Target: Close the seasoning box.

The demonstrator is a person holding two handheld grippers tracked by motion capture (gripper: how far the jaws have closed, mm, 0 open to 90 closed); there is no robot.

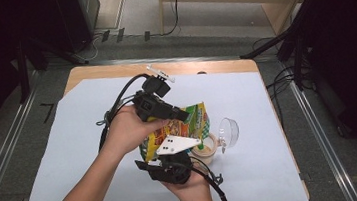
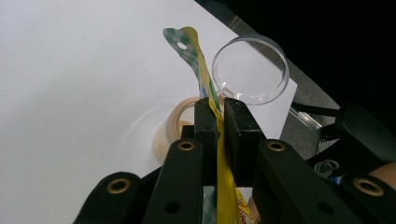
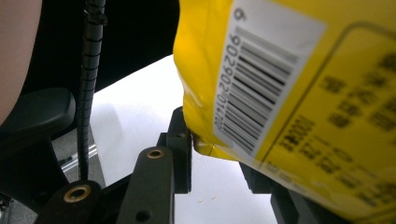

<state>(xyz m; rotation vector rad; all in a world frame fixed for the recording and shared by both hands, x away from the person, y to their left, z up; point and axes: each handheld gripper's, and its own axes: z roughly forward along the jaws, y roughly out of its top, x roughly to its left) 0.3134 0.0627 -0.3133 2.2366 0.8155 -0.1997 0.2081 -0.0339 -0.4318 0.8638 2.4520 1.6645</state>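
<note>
A yellow and green snack bag (image 1: 191,122) hangs tilted between both grippers over the white sheet. My left gripper (image 1: 182,114) is shut on its upper part; in the left gripper view the jaws (image 2: 216,109) pinch the thin bag (image 2: 198,60) edge-on. My right gripper (image 1: 170,156), under its grey plate, holds the bag's lower end. In the right gripper view the barcode side of the bag (image 3: 289,84) sits between the jaws (image 3: 217,149), one pad (image 3: 183,140) touching it and the other hidden behind it. Below the bag stands a small beige cup (image 1: 205,148) (image 2: 173,130).
A clear round lid (image 1: 229,131) (image 2: 250,70) stands hinged up at the cup's right side. A white sheet (image 1: 80,141) covers the wooden table (image 1: 113,69). Cables, stands and metal floor rails surround the table.
</note>
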